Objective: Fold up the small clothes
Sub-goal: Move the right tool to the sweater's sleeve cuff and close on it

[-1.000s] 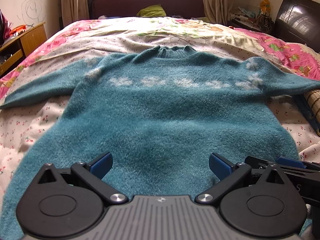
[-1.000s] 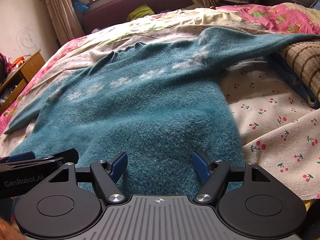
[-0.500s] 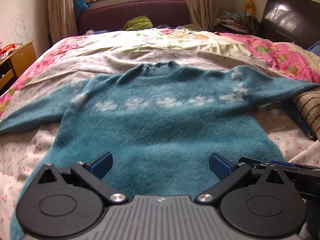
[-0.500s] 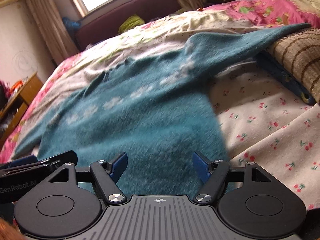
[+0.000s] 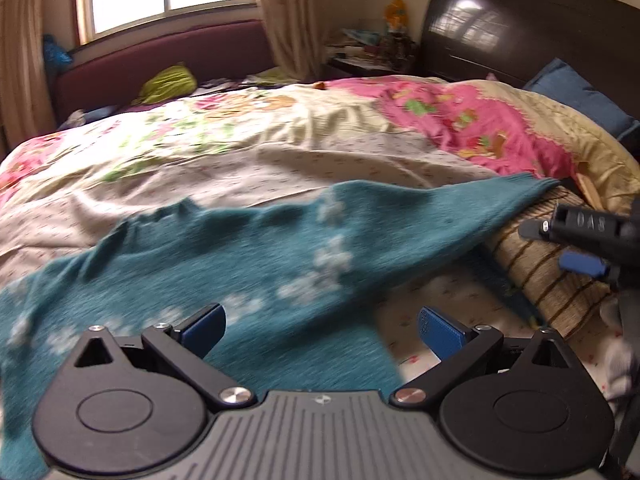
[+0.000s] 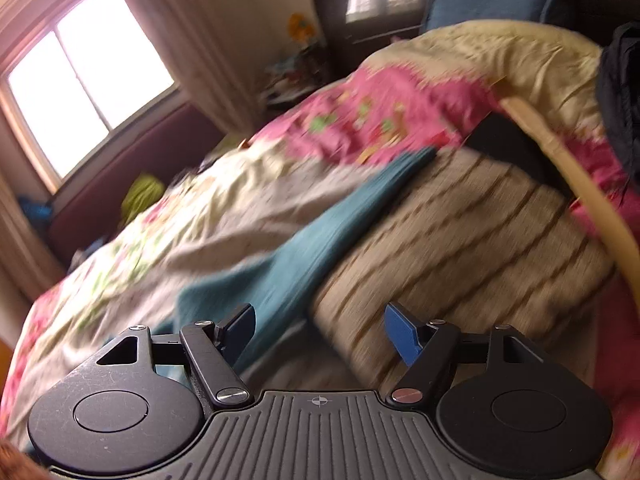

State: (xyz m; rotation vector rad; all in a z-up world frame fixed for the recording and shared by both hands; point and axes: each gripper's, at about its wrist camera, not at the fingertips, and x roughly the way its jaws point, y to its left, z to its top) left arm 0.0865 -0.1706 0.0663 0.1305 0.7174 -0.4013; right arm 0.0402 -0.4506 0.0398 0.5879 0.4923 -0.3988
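One teal sweater flat on bed; sleeve toward 2 o'clock. Left gripper, right gripper: both spread, empty.

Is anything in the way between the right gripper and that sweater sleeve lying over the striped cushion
Nothing visible blocks it. The right gripper is open, with the teal sleeve ahead, lying along the striped cushion.

The sweater is lying flat on the bed, its sleeve (the right-side one) is resting against the cushion.
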